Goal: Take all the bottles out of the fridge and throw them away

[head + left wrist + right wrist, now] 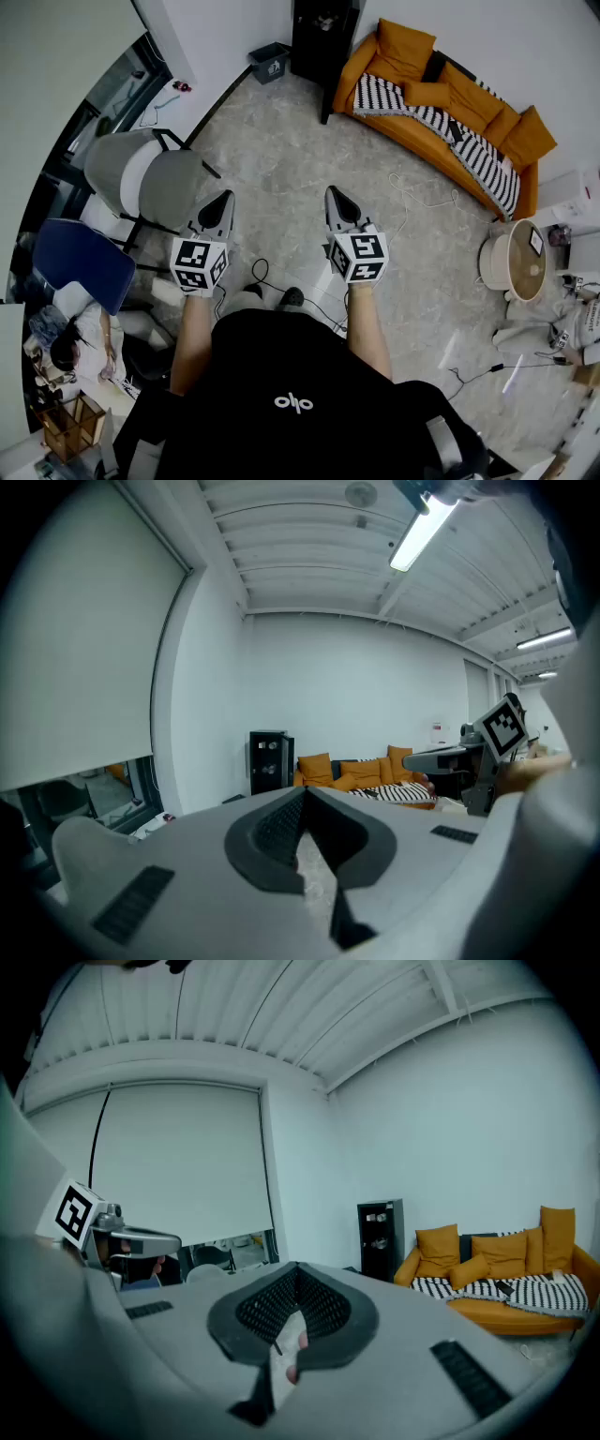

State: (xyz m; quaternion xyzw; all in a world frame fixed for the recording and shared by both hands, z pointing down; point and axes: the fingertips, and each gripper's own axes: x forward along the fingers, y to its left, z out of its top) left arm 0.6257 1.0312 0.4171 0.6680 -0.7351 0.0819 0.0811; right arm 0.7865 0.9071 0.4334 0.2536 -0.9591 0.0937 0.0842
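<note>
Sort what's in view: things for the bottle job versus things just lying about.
Job: black fridge, dark bin, left gripper and right gripper, both shut and empty.
Lying about: orange sofa, striped blanket, grey chair, blue chair, round table.

orange sofa against white wall, grey speckled floor.

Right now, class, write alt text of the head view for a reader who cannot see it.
A person holds the left gripper and right gripper side by side, both shut and empty, over a pale floor. Ahead stand a black cabinet, a small bin and an orange sofa; a grey chair sits left.
</note>
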